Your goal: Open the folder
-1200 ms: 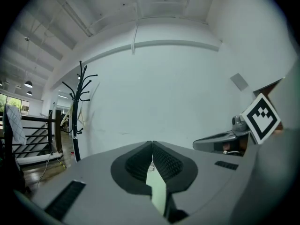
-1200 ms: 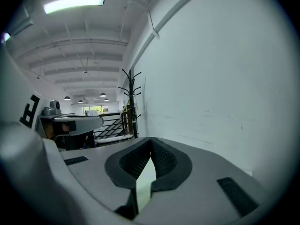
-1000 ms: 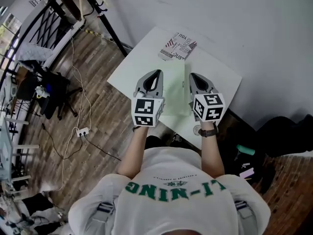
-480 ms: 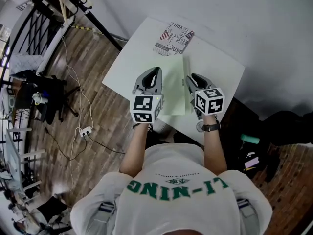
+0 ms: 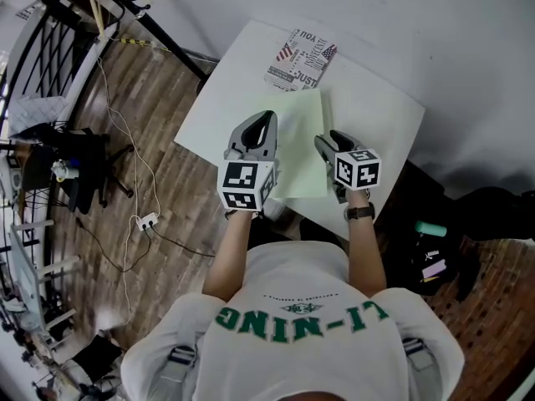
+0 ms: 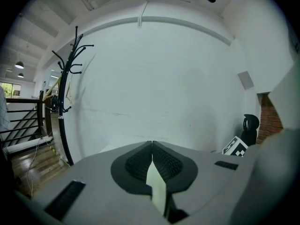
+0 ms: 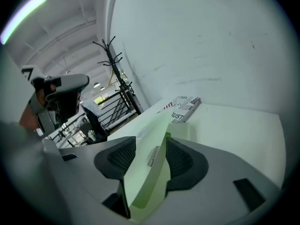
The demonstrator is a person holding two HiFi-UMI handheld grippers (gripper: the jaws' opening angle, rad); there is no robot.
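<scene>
The green folder (image 5: 301, 149) lies on the white counter (image 5: 221, 107), its long axis running near to far, between our two claws. Our left claw (image 6: 152, 146) pinches a thin green leaf at its left edge. Our right claw (image 7: 152, 139) is spreading, with the right edge loose between its pads. We judge the left does the lifting.

A white table (image 5: 230, 98) stands at twelve o'clock against a plain white wall (image 5: 435, 23). A wooden plank floor (image 5: 159, 165) spreads from seven to ten o'clock, with a power strip (image 5: 142, 222) and loose cables lying on it. A black railing (image 5: 58, 48) runs at ten o'clock, with a black coat rack (image 6: 69, 78) near it. Red brick (image 5: 493, 307) shows at four o'clock.
</scene>
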